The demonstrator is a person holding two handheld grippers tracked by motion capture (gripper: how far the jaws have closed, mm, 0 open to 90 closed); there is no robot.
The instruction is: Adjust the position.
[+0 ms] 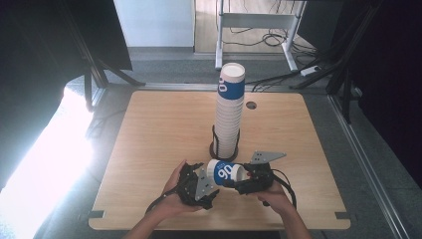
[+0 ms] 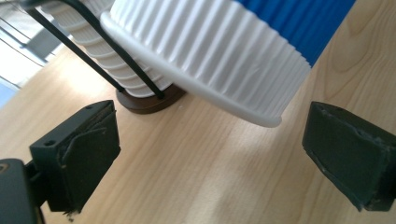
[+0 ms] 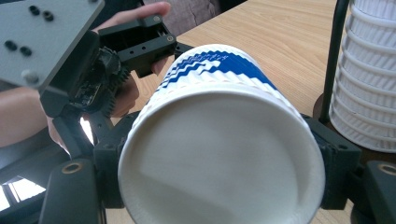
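A blue-and-white ribbed paper cup point(image 1: 225, 173) lies on its side just above the wooden table point(image 1: 159, 129), near the front edge. My right gripper point(image 1: 244, 180) is shut on the paper cup point(image 3: 219, 154), with one jaw pressing each side near its round white end. My left gripper point(image 1: 209, 175) is open at the other end of the cup. In the left gripper view its pads point(image 2: 79, 149) stand wide apart and below the paper cup point(image 2: 210, 51), touching nothing. Behind, a tall stack of cups point(image 1: 229, 114) stands in a black wire holder point(image 1: 224, 149).
The stack point(image 3: 369, 93) stands close behind the held cup, its round dark base point(image 2: 149, 100) on the wood. A cable hole point(image 1: 251, 105) sits at the table's back right. Desk legs and loose cables point(image 1: 278, 37) lie on the floor beyond. Bare wood spreads left and right.
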